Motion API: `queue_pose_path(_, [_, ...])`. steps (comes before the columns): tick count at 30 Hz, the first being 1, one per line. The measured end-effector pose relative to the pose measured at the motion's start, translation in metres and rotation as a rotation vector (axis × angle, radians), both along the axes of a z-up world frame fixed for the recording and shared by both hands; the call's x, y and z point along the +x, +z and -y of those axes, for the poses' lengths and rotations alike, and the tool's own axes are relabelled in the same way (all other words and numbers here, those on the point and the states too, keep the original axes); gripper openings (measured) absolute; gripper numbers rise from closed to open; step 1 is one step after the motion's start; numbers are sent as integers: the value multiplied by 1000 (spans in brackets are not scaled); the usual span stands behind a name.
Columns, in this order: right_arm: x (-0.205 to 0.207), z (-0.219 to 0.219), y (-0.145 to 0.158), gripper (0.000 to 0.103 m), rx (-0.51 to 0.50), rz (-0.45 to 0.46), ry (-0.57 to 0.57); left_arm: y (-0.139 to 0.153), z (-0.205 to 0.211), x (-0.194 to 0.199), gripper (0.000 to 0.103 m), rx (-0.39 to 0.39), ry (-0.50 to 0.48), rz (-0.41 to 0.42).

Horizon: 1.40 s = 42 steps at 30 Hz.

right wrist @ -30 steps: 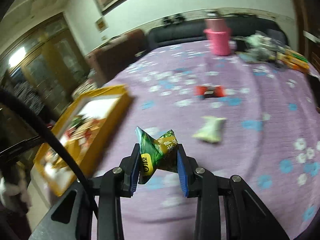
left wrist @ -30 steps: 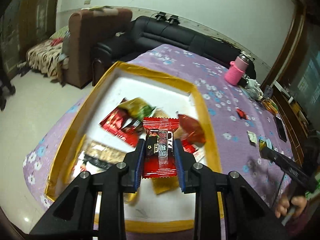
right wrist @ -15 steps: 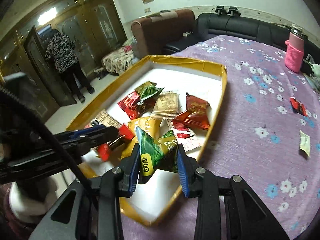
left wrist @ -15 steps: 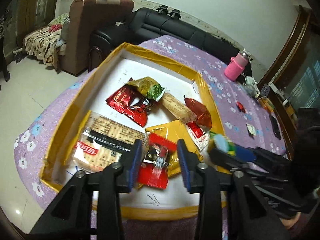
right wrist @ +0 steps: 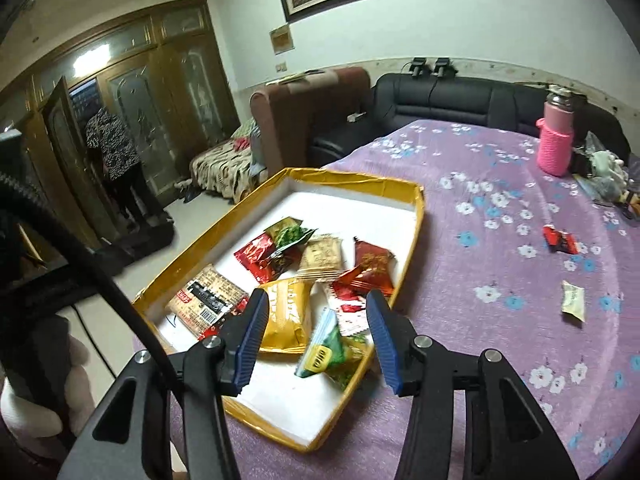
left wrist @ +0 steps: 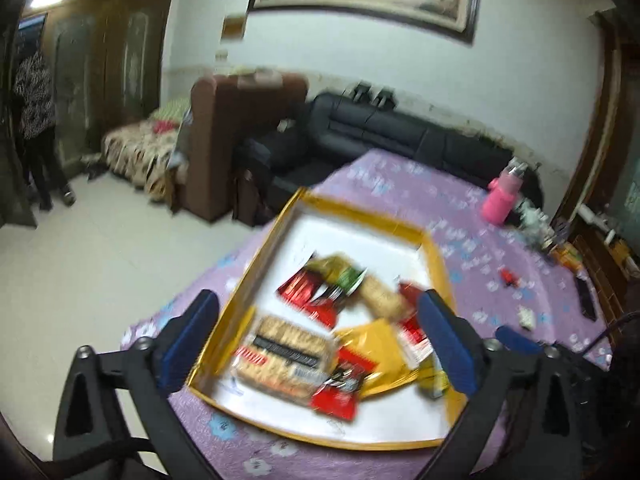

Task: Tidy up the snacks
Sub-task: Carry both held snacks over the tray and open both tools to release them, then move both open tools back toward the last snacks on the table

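Both hand-held grippers hang over the yellow-rimmed tray (right wrist: 414, 216) at the near edge of the desk (right wrist: 500, 264) w/ purple flowered cloth. Left hand-held gripper (left wrist: 318, 336): jaws have just been opening, now spread wide apart, nothing between them; the red packet (left wrist: 338, 390) lies loose in the tray below, on the near edge of the yellow pouch (right wrist: 285, 314) & beside the clear cracker pack (right wrist: 208, 300). Left view is blurred. Right hand-held gripper (right wrist: 314, 338): jaws have also just been opening, pads clear of the green snack packet (right wrist: 326, 354), which sits between them w/out contact, by the tray's near right rim. Also in tray: red & green packets (right wrist: 276, 248) overlapping toward the far side, a tan biscuit pack (right wrist: 322, 254), dark red packets (right wrist: 370, 266). Still out on the cloth, well apart from tray: small red candy (right wrist: 560, 239) & a pale wrapper (right wrist: 573, 302). Pink bottle (right wrist: 556, 140) upright at the far side, near some clutter. Behind the desk: black sofa (right wrist: 460, 100) & brown armchair (right wrist: 312, 100); a person (right wrist: 114, 160) stands at the wooden cabinet, back to the camera.
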State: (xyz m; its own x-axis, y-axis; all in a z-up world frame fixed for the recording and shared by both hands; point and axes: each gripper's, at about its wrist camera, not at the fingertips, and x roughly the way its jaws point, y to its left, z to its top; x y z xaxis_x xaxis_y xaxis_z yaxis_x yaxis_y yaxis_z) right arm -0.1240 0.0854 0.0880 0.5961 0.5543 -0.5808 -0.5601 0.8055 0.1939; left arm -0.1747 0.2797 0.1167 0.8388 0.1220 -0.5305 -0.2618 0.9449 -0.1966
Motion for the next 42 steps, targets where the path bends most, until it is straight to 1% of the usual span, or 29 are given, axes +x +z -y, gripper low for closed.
queue_pose_path(1, [-1, 4, 1, 51, 5, 2, -13, 5, 4, -3, 102, -12, -39, 25])
queue_pose_path(3, [-1, 10, 1, 54, 21, 1, -31, 10, 10, -4, 102, -14, -58, 30])
queue_pose_path(7, [3, 29, -1, 55, 51, -18, -77, 16, 25, 0, 102, 63, -44, 5])
queue_pose_path(10, [9, 43, -6, 55, 70, -48, -119, 18, 37, 1, 102, 124, -14, -16])
queue_pose_path(13, [12, 58, -10, 55, 84, -79, -163, 17, 50, 2, 102, 183, 7, -36])
queue_pose_path(16, [7, 68, -14, 56, 91, -79, -195, 13, 61, 7, 102, 225, 23, -57])
queue_pose_path(23, [6, 68, -21, 57, 61, -88, -192, 3, 66, 17, 102, 268, 58, -122])
queue_pose_path(30, [4, 57, -25, 59, 27, -87, -168, -7, 62, 24, 102, 257, 56, -177])
queue_pose_path(42, [5, 56, -28, 60, 12, -98, -167, -14, 64, 27, 102, 227, 21, -203])
